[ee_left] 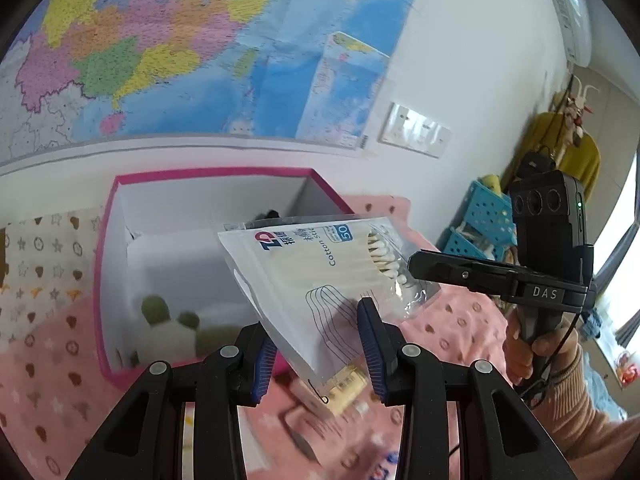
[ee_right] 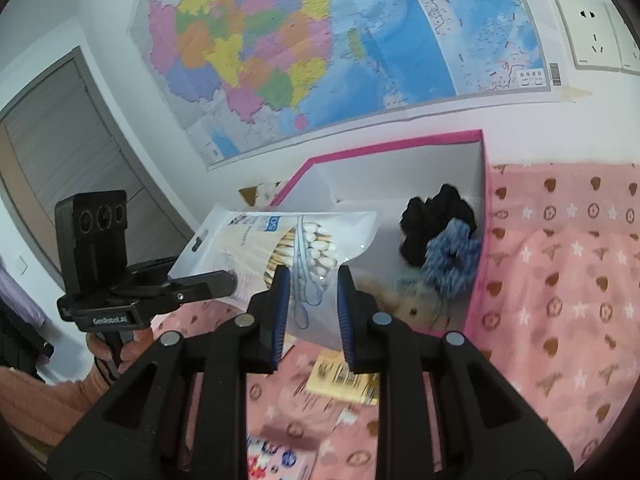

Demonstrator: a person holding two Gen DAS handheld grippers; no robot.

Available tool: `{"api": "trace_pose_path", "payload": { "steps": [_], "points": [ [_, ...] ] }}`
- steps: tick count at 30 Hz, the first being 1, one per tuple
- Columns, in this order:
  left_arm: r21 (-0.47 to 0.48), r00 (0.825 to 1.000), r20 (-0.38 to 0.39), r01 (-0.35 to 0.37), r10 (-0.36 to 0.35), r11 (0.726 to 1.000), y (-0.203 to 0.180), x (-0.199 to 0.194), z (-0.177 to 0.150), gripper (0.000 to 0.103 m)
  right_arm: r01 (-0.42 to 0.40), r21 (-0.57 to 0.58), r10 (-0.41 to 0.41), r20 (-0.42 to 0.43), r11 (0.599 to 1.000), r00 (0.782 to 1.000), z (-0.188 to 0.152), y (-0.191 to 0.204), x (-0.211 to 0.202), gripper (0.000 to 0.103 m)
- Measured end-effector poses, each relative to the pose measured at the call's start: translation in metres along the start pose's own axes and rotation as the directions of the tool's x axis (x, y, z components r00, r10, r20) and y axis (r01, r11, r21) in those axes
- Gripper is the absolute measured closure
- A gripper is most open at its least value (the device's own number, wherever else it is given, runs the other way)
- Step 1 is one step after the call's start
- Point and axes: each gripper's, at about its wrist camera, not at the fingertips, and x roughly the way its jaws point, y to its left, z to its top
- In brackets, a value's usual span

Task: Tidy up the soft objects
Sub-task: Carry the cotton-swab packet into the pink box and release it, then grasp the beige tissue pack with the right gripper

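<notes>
Progress: we are judging the sorting as partly done; some soft things are already lying in the pink-rimmed box (ee_right: 476,216), and the cotton swab bag (ee_left: 320,276) is hanging in the air just in front of it, not yet in.
Left hand-held gripper (ee_left: 318,344): we are pinching the bag's lower end between nearly closed pads.
Right hand-held gripper (ee_right: 314,312): we are clamping the bag's other end, jaws narrow.
Box contents: a black scrunchie (ee_right: 436,216) and a blue scrunchie (ee_right: 452,260) are sitting together at the right wall; a blurred plush toy (ee_right: 404,304) is lying near the front.
Left over: a yellow packet (ee_right: 340,380) and a cartoon-printed packet (ee_right: 276,456) are waiting on the pink blanket (ee_right: 560,280); what surface lies under it we cannot tell.
</notes>
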Motion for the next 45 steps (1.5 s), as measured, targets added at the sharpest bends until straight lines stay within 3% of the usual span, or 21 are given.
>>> {"api": "trace_pose_path", "payload": {
  "steps": [7, 12, 15, 17, 22, 27, 33, 34, 38, 41, 45],
  "points": [
    [-0.034, 0.998, -0.036, -0.055, 0.053, 0.998, 0.024, 0.032, 0.021, 0.065, 0.064, 0.023, -0.063, -0.04, 0.998, 0.997, 0.023, -0.019, 0.036, 0.077],
    [-0.063, 0.992, -0.091, -0.098, 0.093, 0.993, 0.043, 0.06, 0.025, 0.064, 0.154, 0.016, -0.152, -0.083, 0.988, 0.985, 0.031, -0.031, 0.065, 0.077],
    [-0.028, 0.971, -0.123, -0.211, 0.206, 0.977, 0.047, 0.08, 0.025, 0.06, 0.237, 0.018, -0.234, -0.107, 0.971, 0.966, 0.031, -0.04, 0.08, 0.077],
    [-0.005, 0.946, -0.173, -0.28, 0.276, 0.96, 0.051, 0.095, 0.022, 0.056, 0.281, 0.0, -0.279, -0.102, 0.96, 0.955, 0.03, -0.039, 0.081, 0.076],
    [0.009, 0.928, -0.223, -0.304, 0.298, 0.953, 0.058, 0.108, 0.012, 0.052, 0.274, -0.057, -0.278, -0.068, 0.96, 0.958, 0.02, -0.017, 0.067, 0.07],
    [0.0, 0.917, -0.19, -0.357, 0.351, 0.934, 0.067, 0.098, 0.011, 0.05, 0.243, -0.082, -0.248, -0.055, 0.967, 0.967, 0.003, -0.001, 0.045, 0.067],
    [-0.03, 0.923, -0.09, -0.377, 0.373, 0.926, 0.062, 0.064, 0.013, 0.044, 0.18, -0.093, -0.183, -0.03, 0.979, 0.983, -0.017, 0.017, 0.016, 0.056],
    [-0.047, 0.931, -0.07, -0.361, 0.358, 0.931, 0.061, 0.055, 0.011, 0.043, 0.17, -0.092, -0.174, -0.03, 0.981, 0.984, -0.02, 0.019, 0.012, 0.056],
    [-0.073, 0.97, -0.011, -0.242, 0.242, 0.968, 0.047, 0.021, 0.0, 0.043, 0.136, -0.081, -0.14, -0.043, 0.987, 0.989, -0.036, 0.023, 0.001, 0.056],
    [-0.069, 0.99, -0.004, -0.139, 0.139, 0.988, 0.036, 0.007, -0.012, 0.043, 0.124, -0.072, -0.129, -0.067, 0.99, 0.989, -0.048, 0.023, 0.0, 0.055],
    [-0.071, 0.997, -0.018, -0.071, 0.07, 0.995, 0.025, -0.001, -0.028, 0.043, 0.109, -0.03, -0.112, -0.11, 0.994, 0.988, -0.068, 0.015, 0.006, 0.054]
  ]
}}
